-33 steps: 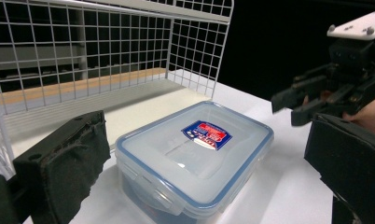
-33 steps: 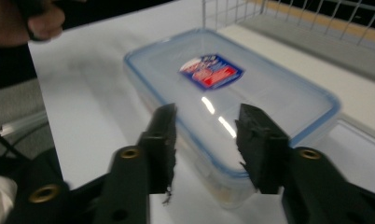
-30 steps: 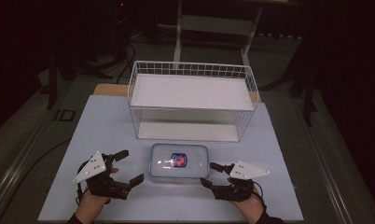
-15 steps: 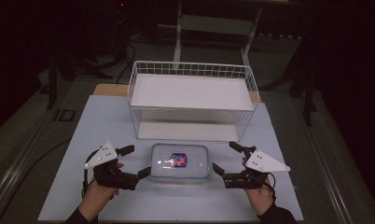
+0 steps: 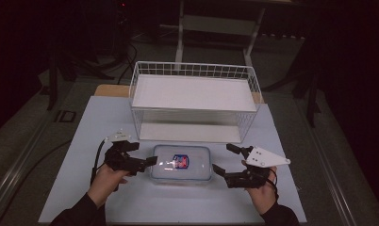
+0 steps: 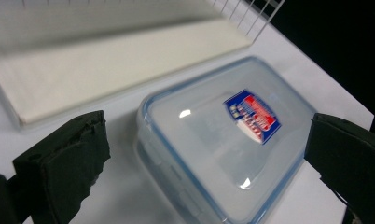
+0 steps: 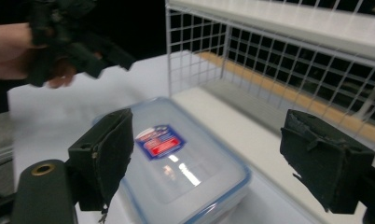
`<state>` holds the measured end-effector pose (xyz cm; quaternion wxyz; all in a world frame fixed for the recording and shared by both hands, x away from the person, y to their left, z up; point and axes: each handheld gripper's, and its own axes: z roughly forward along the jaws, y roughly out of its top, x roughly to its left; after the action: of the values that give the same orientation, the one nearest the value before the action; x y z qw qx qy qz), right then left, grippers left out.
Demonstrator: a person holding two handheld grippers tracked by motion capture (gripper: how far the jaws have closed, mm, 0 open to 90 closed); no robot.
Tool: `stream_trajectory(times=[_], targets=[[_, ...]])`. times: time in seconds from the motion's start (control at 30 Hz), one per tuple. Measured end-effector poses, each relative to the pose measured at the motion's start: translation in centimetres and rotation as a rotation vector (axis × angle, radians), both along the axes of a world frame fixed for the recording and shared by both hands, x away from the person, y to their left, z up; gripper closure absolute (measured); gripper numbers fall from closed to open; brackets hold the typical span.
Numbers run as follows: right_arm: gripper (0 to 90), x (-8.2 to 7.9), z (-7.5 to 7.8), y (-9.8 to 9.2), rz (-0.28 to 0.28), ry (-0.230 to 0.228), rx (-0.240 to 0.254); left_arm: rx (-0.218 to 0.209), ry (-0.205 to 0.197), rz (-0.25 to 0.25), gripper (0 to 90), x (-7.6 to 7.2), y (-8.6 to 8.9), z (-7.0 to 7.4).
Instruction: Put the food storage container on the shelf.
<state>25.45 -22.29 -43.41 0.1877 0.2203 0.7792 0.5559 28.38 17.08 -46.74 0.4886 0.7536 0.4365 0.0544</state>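
Flanking the clear plastic container point(image 5: 181, 163) at the near edge of the counter point(image 5: 98, 122), your two hands hold their grippers on either side of it. Your left gripper point(image 5: 141, 155) sits at the container's left end with its fingers point(image 6: 66, 161) spread apart; in the left gripper view they stand wide of the box, one at each side of the picture, and neither presses on it. One finger tip in the high view lies just beside the container's left rim, though you cannot tell from that view whether it touches. Your right gripper point(image 5: 225, 159) rests near the container's right end, a little apart from it, its fingers point(image 7: 104, 154) released and wide; they have just been opening and then easing back slightly, with nothing gripped between them. In the right gripper view the box lies low between those fingers without touching either.

The container itself lies flat on the counter, lid on, blue seal running around the rim, and a red and blue label point(image 5: 180, 161) on the middle of the lid. It sits between your grippers and just in front of the white wire basket point(image 5: 194, 70).

Beyond it, that basket stands upright on the far half of the counter, with a white shelf board point(image 5: 192, 92) across its upper level and a second white board point(image 5: 187, 133) at its bottom, near the container's far edge.
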Motion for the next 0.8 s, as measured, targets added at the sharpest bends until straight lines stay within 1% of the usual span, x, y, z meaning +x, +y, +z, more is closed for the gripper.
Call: stream_trajectory(times=[0.03, 0.07, 0.1, 0.13, 0.17, 0.2, 0.23, 0.27, 0.3, 0.33, 0.37, 0.4, 0.43, 0.47, 0.5, 0.53, 0.57, 0.63, 0.67, 0.7, 0.73, 0.77, 0.8], targets=[[17.3, 0.0, 0.0, 0.0, 0.0, 0.0, 0.0, -0.005, 0.03, 0.005, 0.0, 0.4, 0.0, -0.1], [14.4, -0.1, 0.0, 0.2, 0.006, 0.009, -0.006, -0.012, 0.053, 0.012, 0.0, 0.7, 0.1, -0.3], [14.4, -0.1, 0.0, 0.2, 0.006, 0.009, -0.006, -0.007, 0.08, 0.015, 0.0, 1.1, 0.2, -0.5], [13.3, -0.2, -0.1, 0.3, 0.008, 0.017, -0.013, -0.019, 0.101, 0.017, 0.0, 1.4, 0.3, -0.7], [13.3, -0.2, -0.1, 0.3, 0.008, 0.017, -0.013, -0.042, 0.132, 0.023, 0.0, 1.7, 0.5, -1.0], [12.1, -0.2, -0.1, 0.3, 0.01, 0.023, -0.012, -0.064, 0.173, 0.034, 0.0, 2.0, 0.7, -1.3], [9.9, -0.2, -0.2, 0.4, 0.01, 0.031, -0.014, -0.091, 0.204, 0.03, 0.0, 2.3, 1.0, -1.7], [9.9, -0.1, -0.2, 0.4, 0.012, 0.03, -0.021, -0.114, 0.243, 0.025, 1.3, 2.6, 1.2, -2.1], [9.8, -0.2, -0.4, 0.6, 0.013, 0.038, -0.021, -0.124, 0.263, 0.027, 2.9, 2.8, 1.4, -2.5], [9.8, -0.1, -0.5, 0.6, 0.006, 0.041, -0.026, -0.14, 0.273, 0.024, 3.9, 2.9, 1.5, -3.0], [9.8, -0.1, -0.7, 0.7, 0.005, 0.049, -0.027, -0.147, 0.323, 0.029, 4.2, 3.2, 1.6, -3.7], [9.8, -0.1, -0.8, 0.7, 0.008, 0.059, -0.026, -0.151, 0.342, 0.037, 6.0, 3.4, 1.6, -4.1], [9.8, -0.1, -0.8, 0.7, 0.008, 0.059, -0.026, -0.151, 0.342, 0.037, 7.9, 3.4, 1.6, -4.1], [9.8, -0.1, -0.8, 0.7, 0.007, 0.062, -0.029, -0.163, 0.369, 0.038, 7.9, 3.5, 1.7, -4.4], [9.8, -0.1, -0.9, 0.7, 0.004, 0.068, -0.029, -0.164, 0.396, 0.045, 10.3, 3.7, 1.6, -4.7], [9.9, 0.0, -1.0, 0.6, 0.003, 0.08, -0.024, -0.167, 0.425, 0.051, 15.0, 3.8, 1.6, -4.9], [9.9, 0.0, -1.0, 0.6, 0.003, 0.08, -0.024, -0.177, 0.454, 0.048, 15.0, 3.9, 1.6, -5.1], [9.9, 0.0, -1.1, 0.5, 0.005, 0.098, -0.024, -0.208, 0.491, 0.023, 15.5, 4.0, 1.6, -5.6], [9.9, 0.0, -1.1, 0.5, 0.005, 0.098, -0.024, -0.207, 0.505, 0.025, 15.5, 4.1, 1.6, -5.7], [10.1, 0.1, -1.2, 0.5, 0.01, 0.101, -0.027, -0.205, 0.506, 0.026, 18.2, 4.1, 1.6, -5.7], [10.2, 0.1, -1.3, 0.5, 0.011, 0.105, -0.026, -0.216, 0.515, 0.019, 20.0, 4.1, 1.7, -5.8], [11.7, 0.1, -1.4, 0.5, 0.017, 0.122, -0.025, -0.235, 0.533, 0.011, 23.3, 4.1, 1.7, -6.0], [11.7, 0.1, -1.4, 0.5, 0.017, 0.122, -0.025, -0.235, 0.533, 0.011, 24.9, 4.1, 1.7, -6.0]])
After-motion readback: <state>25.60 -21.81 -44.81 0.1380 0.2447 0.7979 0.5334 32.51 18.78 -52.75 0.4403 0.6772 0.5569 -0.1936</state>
